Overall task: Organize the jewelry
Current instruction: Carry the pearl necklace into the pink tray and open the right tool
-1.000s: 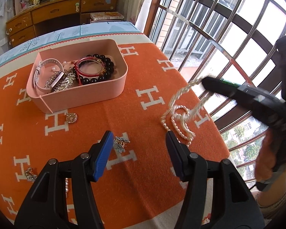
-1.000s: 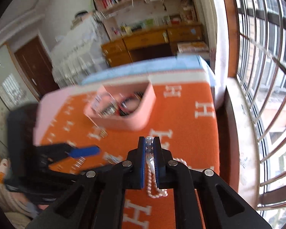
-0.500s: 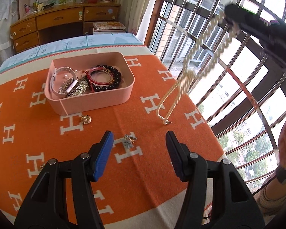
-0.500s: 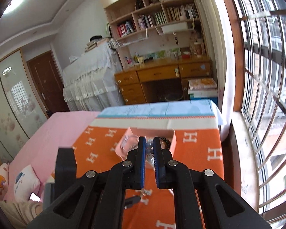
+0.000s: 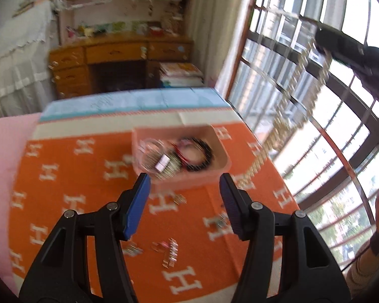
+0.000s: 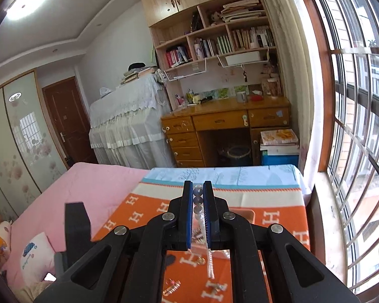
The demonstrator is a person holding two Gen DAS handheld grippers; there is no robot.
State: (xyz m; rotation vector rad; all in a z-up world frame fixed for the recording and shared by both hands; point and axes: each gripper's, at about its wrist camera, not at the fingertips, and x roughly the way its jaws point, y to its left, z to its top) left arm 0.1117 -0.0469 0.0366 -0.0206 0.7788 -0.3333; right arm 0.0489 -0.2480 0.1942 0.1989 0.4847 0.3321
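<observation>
on the bed, an orange blanket with white h letters point(image 5: 93, 227) is spread flat, and a pale pink rectangular plastic tray point(image 5: 222, 151) sits on it toward the far side. inside the tray: a black bead bracelet point(image 5: 207, 151), a red cord bracelet point(image 5: 183, 155), some silvery pieces, all blurred. left gripper point(image 5: 184, 189) hangs over the blanket just short of the tray, blue-padded jaws apart, nothing between them. small loose jewelry pieces point(image 5: 170, 252) lie on the blanket below it, too blurred to name.

right gripper point(image 6: 197, 197) is clenched on a white pearl necklace point(image 6: 197, 203); 3 or so pearls show pinched between the blue pads, the strand drops below the jaws. in the left wrist view the same gripper sits high at upper right against the barred window point(image 5: 303, 101), and the necklace hangs from it in 2 long blurred strands, lower end near the right edge of the tray, clear of the blanket as far as i can tell.

background: wooden desk with drawers point(image 6: 227, 126), bookshelf with books point(image 6: 214, 40), pink bedsheet point(image 6: 88, 192) left of the blanket.
</observation>
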